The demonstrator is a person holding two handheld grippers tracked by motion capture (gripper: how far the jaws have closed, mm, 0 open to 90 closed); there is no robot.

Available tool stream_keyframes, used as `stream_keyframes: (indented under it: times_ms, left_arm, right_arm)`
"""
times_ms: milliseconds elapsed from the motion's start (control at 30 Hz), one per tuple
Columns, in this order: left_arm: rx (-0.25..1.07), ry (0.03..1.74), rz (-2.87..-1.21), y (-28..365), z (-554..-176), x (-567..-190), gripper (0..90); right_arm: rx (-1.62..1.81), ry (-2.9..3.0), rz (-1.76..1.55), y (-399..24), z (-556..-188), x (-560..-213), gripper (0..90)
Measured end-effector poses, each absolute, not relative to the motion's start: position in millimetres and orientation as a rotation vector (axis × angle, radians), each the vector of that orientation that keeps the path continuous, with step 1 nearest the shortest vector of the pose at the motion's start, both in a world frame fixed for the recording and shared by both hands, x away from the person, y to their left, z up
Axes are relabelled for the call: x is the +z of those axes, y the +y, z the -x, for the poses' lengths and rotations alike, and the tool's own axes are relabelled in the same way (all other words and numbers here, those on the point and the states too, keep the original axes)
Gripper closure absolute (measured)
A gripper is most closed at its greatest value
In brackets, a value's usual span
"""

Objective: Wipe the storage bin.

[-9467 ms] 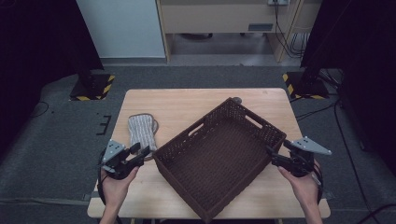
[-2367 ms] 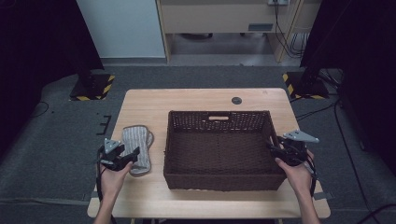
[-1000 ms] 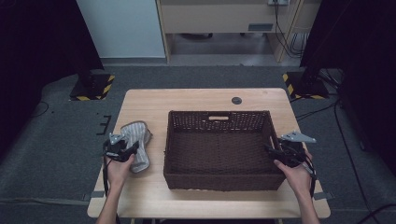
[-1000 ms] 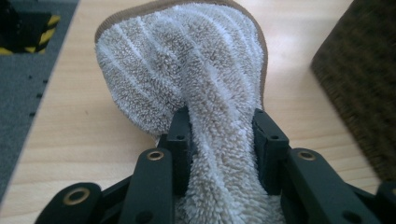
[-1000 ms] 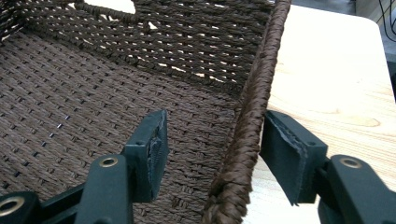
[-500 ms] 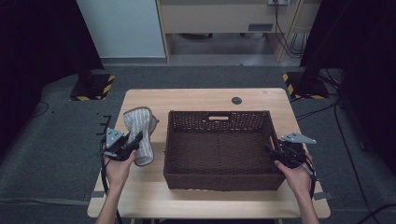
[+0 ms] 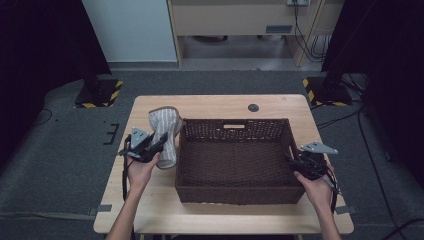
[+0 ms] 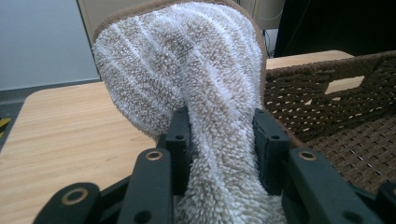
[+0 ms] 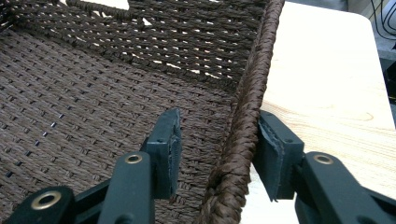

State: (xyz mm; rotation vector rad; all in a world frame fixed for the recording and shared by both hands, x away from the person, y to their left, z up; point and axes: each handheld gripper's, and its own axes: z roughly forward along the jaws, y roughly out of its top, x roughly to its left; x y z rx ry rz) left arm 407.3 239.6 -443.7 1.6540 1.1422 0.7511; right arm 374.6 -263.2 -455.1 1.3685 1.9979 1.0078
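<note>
While the left hand-held gripper (image 8: 219, 140) clamps the slipper (image 7: 164, 134) lifted beside the basket (image 7: 235, 192), the right hand-held gripper (image 9: 217, 154), half closed, straddles its rim; placing inside remains.

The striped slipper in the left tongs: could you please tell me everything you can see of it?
The slipper is a soft terry one, fluffy pile in beige and white stripes with a brown trimmed edge. The left tongs are shut on its narrower middle, squeezing the pile between both pads. It is lifted off the table, its rounded end raised up and away from the person, just left of the brown woven basket and near its left wall.
</note>
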Motion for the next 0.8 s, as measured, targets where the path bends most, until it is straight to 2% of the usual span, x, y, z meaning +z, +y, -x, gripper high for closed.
stream_keyframes:
  times_ms: [233,433,567,700,800]
  left_arm:
    - [0.733,1.14,-1.664,232.5,-430.0,-457.6,63.5]
    - [0.718,1.164,-1.738,225.8,-444.5,-481.2,63.5]
    - [0.667,1.186,-1.793,220.4,-449.0,-500.2,63.7]
    - [0.619,1.223,-1.919,218.3,-454.1,-520.0,63.6]
    - [0.573,1.252,-1.914,220.3,-455.6,-525.4,63.5]
  right_arm:
    - [1.01,1.999,-1.368,-263.3,-374.7,-455.1,54.7]
    - [1.01,1.998,-1.367,-263.3,-374.6,-455.3,54.8]
    - [1.01,1.996,-1.367,-263.0,-374.6,-455.4,54.7]
    - [1.01,1.999,-1.367,-263.0,-374.8,-455.3,54.7]
    - [1.009,2.0,-1.367,-263.0,-374.8,-455.4,54.7]
